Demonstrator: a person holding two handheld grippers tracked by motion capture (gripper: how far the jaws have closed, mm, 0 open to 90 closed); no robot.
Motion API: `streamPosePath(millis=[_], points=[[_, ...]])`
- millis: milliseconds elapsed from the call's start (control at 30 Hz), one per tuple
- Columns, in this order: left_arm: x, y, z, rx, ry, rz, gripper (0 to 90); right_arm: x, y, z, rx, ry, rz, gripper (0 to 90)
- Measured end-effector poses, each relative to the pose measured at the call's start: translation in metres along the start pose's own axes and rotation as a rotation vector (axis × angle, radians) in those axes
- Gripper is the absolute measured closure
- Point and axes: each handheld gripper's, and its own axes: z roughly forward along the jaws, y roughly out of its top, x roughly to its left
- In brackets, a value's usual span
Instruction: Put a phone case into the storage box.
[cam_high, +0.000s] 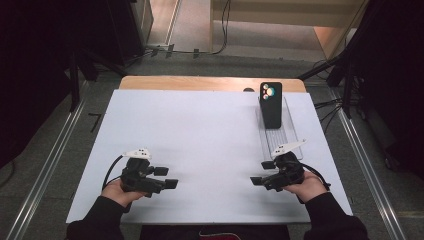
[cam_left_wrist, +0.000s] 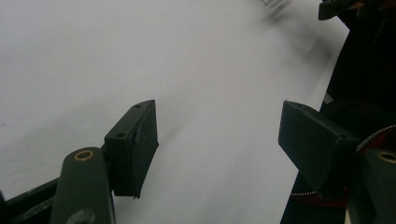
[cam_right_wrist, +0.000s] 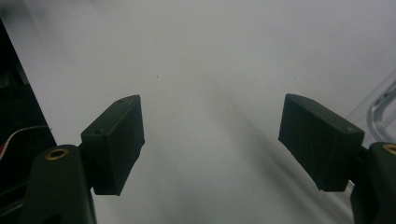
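Scene: a person sits at a white tabletop, a hand-held gripper in each hand, both resting low near the front edge.
Left hand-held gripper: jaws stand apart with nothing between them; in the left gripper view just bare white surface lies between the two black pads.
Right hand-held gripper: jaws also apart and empty; it points toward the middle of the tabletop, sideways to the things behind it.
Phone: a dark phone, camera lenses at its top, stands upright and slightly leaning at the far end of a clear tray, far right of the tabletop and well apart from both hands.
Clear tray: long, ridged and see-through; its near end lies just beyond the right hand-held gripper, and a corner of it shows at the right edge of the right gripper view.
Risk, tipping: the phone looks tall on a narrow footing, so a sideways nudge from one jaw would likely topple it.
Risk, tray shift: the tray seems light; the right hand-held gripper or its cable brushing it could slide tray and phone together.
Risk, slipping: the phone's smooth back could slide out of a shallow or off-centre pinch.
Risk, misjudged reach: the transparent tray is hard to see, so a jaw could catch its rim on the way.
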Motion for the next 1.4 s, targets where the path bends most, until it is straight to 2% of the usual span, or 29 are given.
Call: streamPosePath(millis=[567, 867, 1400], points=[[-0.001, -0.001, 0.000, 0.010, 0.003, 0.008, 28.5, -0.011, -0.021, -0.013, 0.018, -0.038, 0.036, 20.5], [0.000, -0.003, -0.001, 0.008, 0.009, 0.014, 28.5, -0.016, -0.028, -0.015, 0.019, -0.043, 0.050, 20.5], [0.003, -0.002, 0.001, 0.013, 0.019, 0.006, 28.5, -0.019, -0.029, -0.012, 0.016, -0.043, 0.046, 20.5]])
